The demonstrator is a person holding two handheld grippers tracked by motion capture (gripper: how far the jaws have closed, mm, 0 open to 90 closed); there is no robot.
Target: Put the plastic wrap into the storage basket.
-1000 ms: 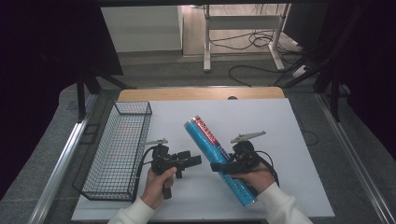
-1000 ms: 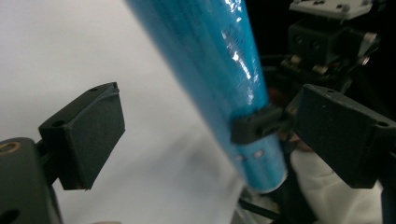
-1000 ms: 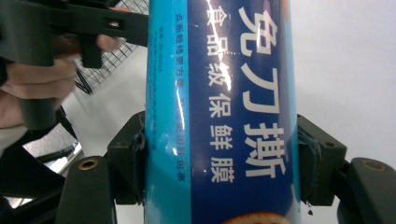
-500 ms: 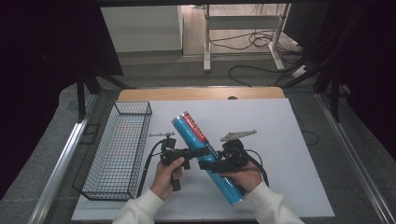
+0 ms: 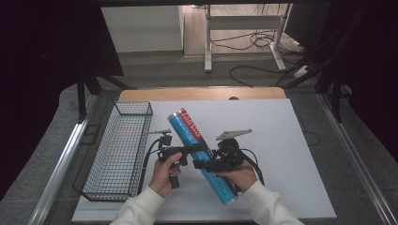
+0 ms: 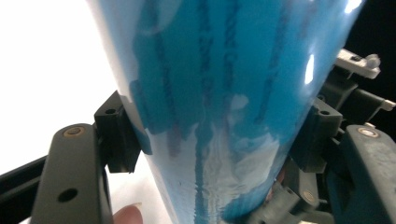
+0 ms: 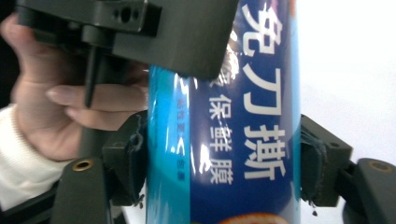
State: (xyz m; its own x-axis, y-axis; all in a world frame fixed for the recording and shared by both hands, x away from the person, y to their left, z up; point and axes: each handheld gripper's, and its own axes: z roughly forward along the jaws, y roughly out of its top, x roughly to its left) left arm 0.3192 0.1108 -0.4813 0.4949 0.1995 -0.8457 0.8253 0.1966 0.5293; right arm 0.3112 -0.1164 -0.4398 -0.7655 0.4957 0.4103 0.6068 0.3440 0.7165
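While both grippers clamp the blue tube point(image 5: 201, 154), it hangs tilted above the table's point(image 5: 291, 154) near-middle, its long axis running from the near edge up toward the wire basket point(image 5: 119, 150) at the left edge. The left gripper point(image 5: 193, 149) grips higher, nearer the basket; the right gripper point(image 5: 202, 165) lower. The tube's underside is hidden.
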